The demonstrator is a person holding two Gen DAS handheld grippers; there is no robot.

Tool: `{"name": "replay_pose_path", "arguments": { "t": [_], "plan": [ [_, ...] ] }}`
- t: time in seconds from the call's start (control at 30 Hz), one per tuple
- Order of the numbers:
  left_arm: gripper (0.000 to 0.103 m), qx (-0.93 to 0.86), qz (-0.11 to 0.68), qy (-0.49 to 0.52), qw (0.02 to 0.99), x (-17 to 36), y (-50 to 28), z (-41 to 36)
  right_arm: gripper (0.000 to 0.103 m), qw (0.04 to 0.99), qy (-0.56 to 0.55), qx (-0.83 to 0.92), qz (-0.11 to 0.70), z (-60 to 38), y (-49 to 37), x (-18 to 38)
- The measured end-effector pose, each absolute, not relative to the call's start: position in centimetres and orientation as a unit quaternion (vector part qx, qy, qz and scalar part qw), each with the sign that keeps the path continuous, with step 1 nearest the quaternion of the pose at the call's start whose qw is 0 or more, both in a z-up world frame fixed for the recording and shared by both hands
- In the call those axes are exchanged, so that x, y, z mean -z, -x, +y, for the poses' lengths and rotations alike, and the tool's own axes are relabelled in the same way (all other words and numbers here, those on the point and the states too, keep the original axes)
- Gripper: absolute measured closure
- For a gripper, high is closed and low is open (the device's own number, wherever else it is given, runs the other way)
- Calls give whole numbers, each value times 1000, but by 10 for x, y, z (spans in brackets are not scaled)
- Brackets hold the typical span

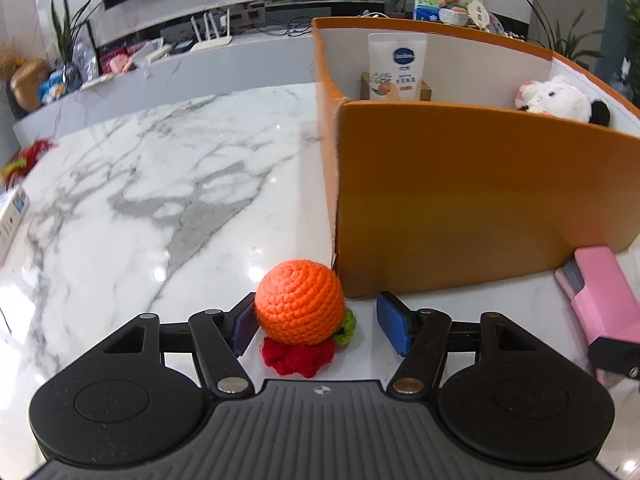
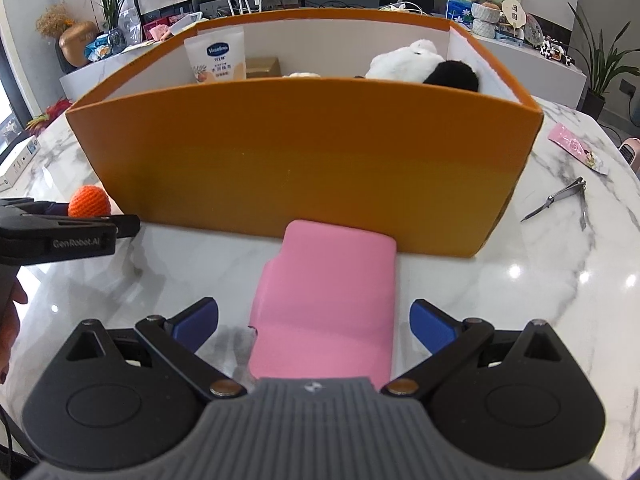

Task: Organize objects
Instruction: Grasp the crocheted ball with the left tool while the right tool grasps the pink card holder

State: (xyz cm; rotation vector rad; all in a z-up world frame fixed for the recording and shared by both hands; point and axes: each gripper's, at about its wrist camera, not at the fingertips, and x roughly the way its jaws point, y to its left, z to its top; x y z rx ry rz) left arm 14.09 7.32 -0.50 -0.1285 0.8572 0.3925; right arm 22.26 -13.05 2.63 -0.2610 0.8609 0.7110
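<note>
An orange crochet ball (image 1: 300, 307) with red and green trim lies on the marble table by the corner of the orange box (image 1: 472, 200). My left gripper (image 1: 320, 322) is open around it; the left pad touches the ball, the right pad stands apart. A pink case (image 2: 328, 300) lies flat in front of the box (image 2: 304, 160). My right gripper (image 2: 314, 322) is open, its pads on either side of the case without touching. The ball (image 2: 89, 201) and the left gripper also show at the left of the right wrist view.
Inside the box are a Vaseline pouch (image 2: 216, 60), a small brown carton (image 2: 262, 67) and a black-and-white plush toy (image 2: 424, 66). Nail clippers (image 2: 564, 200) and a pink packet (image 2: 576, 148) lie right of the box. A white box (image 1: 12, 220) sits at the table's left edge.
</note>
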Motion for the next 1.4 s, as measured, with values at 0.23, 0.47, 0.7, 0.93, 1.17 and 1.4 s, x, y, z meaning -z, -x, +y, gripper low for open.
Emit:
{"name": "replay_pose_path", "arguments": {
  "t": [0.23, 0.47, 0.7, 0.93, 1.17, 1.4],
  "plan": [
    [29, -193, 411, 85, 887, 4, -140, 75, 1, 840, 123, -332, 411, -130, -224, -23],
    [28, -193, 412, 79, 887, 4, -142, 71, 1, 838, 126, -328, 418, -128, -224, -17],
    [25, -194, 411, 80, 887, 4, -142, 72, 1, 839, 128, -321, 420, -127, -226, -12],
    [22, -194, 409, 80, 888, 5, -143, 70, 1, 844, 146, -316, 407, -123, -223, -7],
    [22, -195, 403, 79, 891, 6, -141, 69, 1, 847, 149, -317, 401, -123, -221, -5],
    [24, -195, 403, 80, 891, 6, -141, 67, 1, 846, 150, -320, 400, -125, -222, -6]
  ]
}}
